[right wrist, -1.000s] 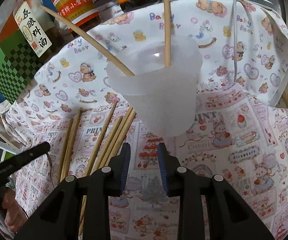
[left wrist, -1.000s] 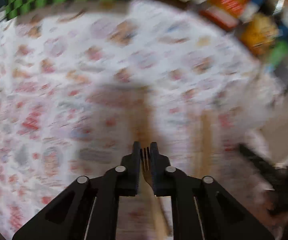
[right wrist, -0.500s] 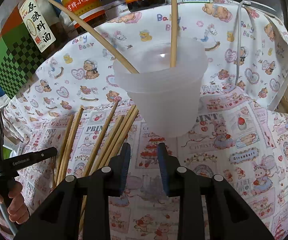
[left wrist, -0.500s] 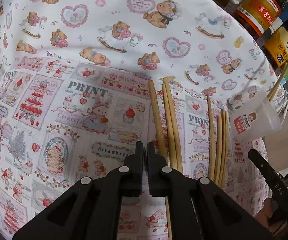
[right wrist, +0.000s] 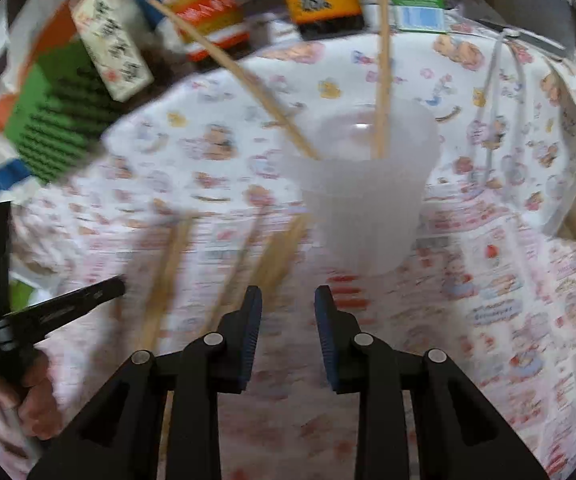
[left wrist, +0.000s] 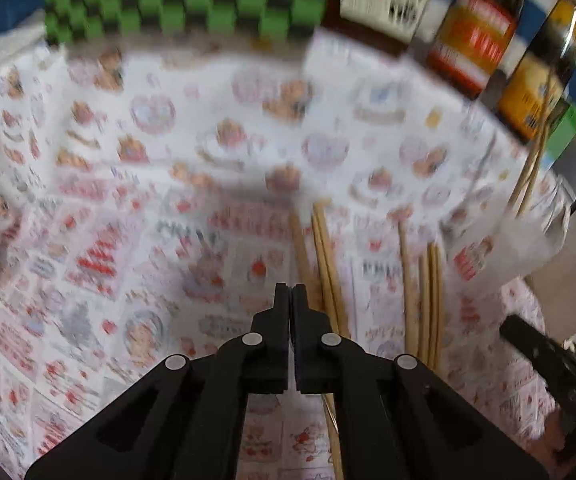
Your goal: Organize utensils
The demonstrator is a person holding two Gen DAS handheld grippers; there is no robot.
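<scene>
My left gripper (left wrist: 291,288) is shut above the printed cloth with nothing seen between its fingers. Just right of it lie several wooden chopsticks (left wrist: 324,248), and another bunch (left wrist: 428,288) lies further right. A translucent plastic cup (right wrist: 364,208) stands ahead of my right gripper (right wrist: 288,292), which is open and empty, a short way short of the cup. Two chopsticks (right wrist: 382,80) lean in the cup. The same cup (left wrist: 524,240) shows at the right edge of the left wrist view. Loose chopsticks (right wrist: 172,260) lie left of the right gripper.
Sauce bottles (right wrist: 204,12) and a green checkered box (right wrist: 56,120) line the back of the cloth. A white cable (right wrist: 492,80) lies at the far right. A hand (right wrist: 36,396) holds the left gripper at the left edge. The table's edge drops off at right (left wrist: 560,288).
Both views have risen and blurred. The left view now takes in the checkered box and bottles. The cup has slid rightward in the right view. Neither gripper's jaws have changed.
</scene>
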